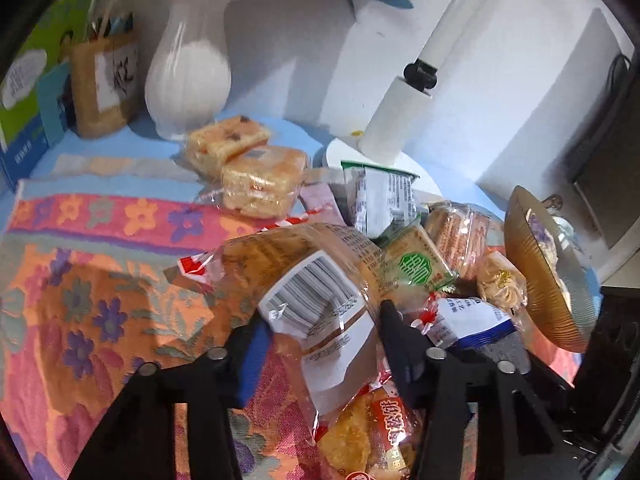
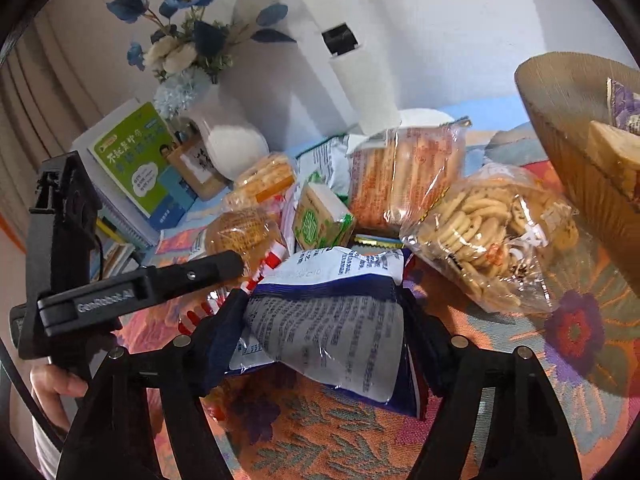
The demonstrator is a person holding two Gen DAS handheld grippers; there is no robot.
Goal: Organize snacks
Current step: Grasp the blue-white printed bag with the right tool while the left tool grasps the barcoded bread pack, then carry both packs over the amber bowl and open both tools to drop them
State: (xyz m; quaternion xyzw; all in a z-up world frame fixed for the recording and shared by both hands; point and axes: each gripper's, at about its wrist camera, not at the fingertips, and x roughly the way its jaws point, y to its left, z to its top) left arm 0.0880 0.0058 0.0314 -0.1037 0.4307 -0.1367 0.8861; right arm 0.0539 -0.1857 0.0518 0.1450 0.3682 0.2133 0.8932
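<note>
My left gripper [image 1: 320,320] is shut on a clear bread packet with a barcode label [image 1: 316,280], held over the flowered cloth. My right gripper [image 2: 324,312] is shut on a blue-and-white snack bag [image 2: 320,320]; the same bag shows in the left wrist view [image 1: 468,320]. A pile of snacks lies ahead: a green-label cracker pack [image 2: 320,220], a bag of ring cookies [image 2: 488,232], an orange biscuit pack [image 2: 404,172] and rice-cake packs [image 1: 244,164]. A wooden bowl [image 2: 568,128] holding some snacks stands at the right. The left gripper [image 2: 224,264] also shows in the right wrist view.
A white vase [image 1: 188,80] with blue flowers, a brown pen holder [image 1: 104,84] and green books [image 2: 136,160] stand at the back left. A white paper-towel holder [image 1: 396,120] stands behind the pile. The flowered cloth [image 1: 80,280] covers the table.
</note>
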